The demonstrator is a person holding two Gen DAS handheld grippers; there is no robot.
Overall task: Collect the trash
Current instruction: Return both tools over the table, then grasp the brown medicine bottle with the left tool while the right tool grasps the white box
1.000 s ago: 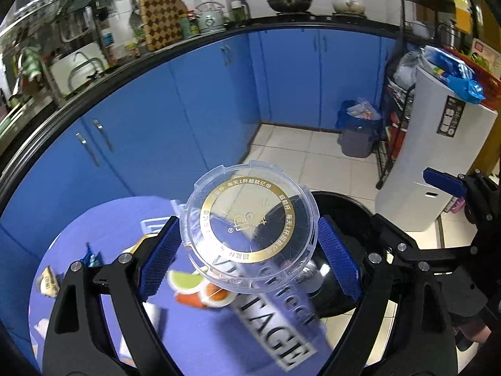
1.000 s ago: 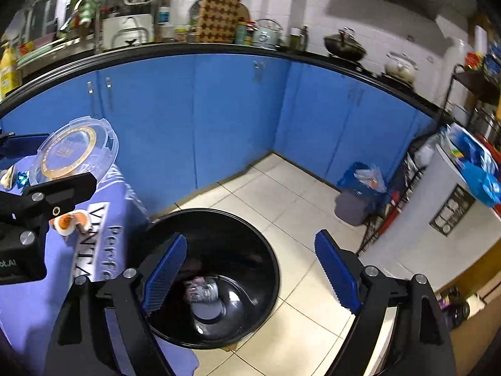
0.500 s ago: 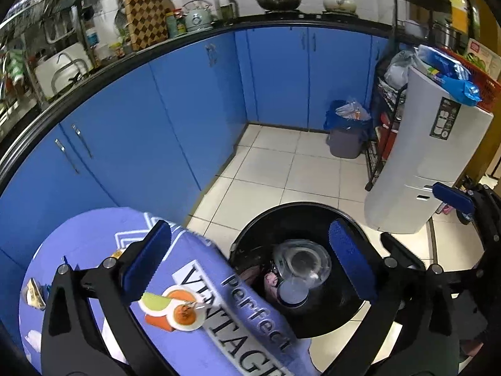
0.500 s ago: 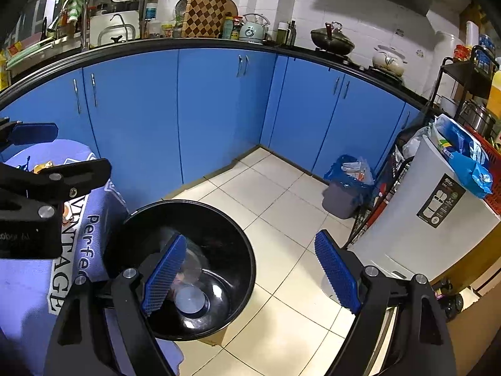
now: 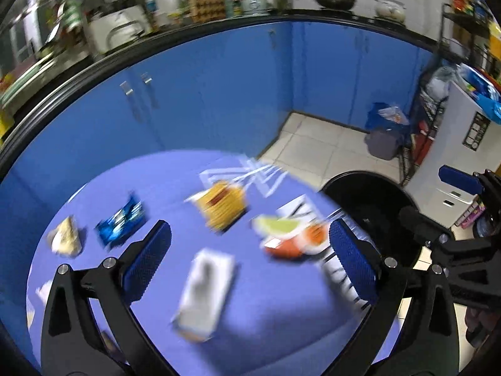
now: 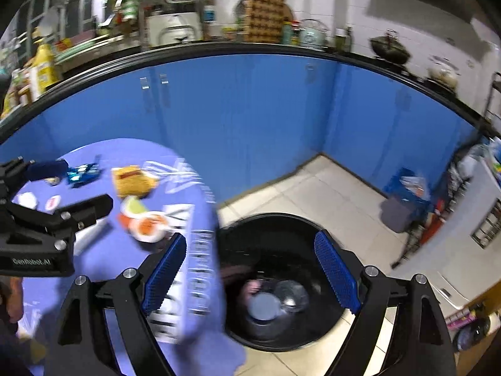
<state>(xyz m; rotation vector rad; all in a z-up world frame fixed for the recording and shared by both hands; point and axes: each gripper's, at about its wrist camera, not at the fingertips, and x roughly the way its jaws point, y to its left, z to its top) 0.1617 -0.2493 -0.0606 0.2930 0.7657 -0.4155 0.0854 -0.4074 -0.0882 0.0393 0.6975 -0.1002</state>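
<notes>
Left hand-held gripper [image 5: 247, 269], left wrist view: jaws spread wide, nothing between the pads, released. It points down at the purple-clothed surface [image 5: 281, 322], lower centre of frame. Picture is motion-blurred. Trash on the cloth: a pale flat packet [image 5: 205, 291] right between the fingers at lower centre, a yellow packet [image 5: 224, 208] above it mid-frame, a blue wrapper [image 5: 122, 224] to the left, a small tan scrap [image 5: 65, 236] at far left. The orange and green patch at centre right looks like a print on the cloth, can't be sure. Black bin [image 5: 369, 206] sits at the right edge of the surface, on the floor, partly behind the other tool.

Right wrist view: right hand-held gripper [image 6: 250, 275] also open and empty, hovering over the black bin [image 6: 275, 282] at lower centre. Inside the bin, a clear round lid [image 6: 289, 291] and a small bluish disc-like item [image 6: 264, 305] lie at the bottom. Left hand-held gripper [image 6: 47, 203] shows at the left edge over the surface, yellow packet [image 6: 133, 181] and blue wrapper [image 6: 81, 172] beyond it.

Step, as a judgement: between items, left tool lining up for the next pick. Likely target is the pale packet, since it's already framed by the fingers. Next move needs a descent to cloth level, pads straddling the packet's narrow sides, close, then carry right to the bin. Flat packet on soft cloth could slip or snag fabric.
</notes>
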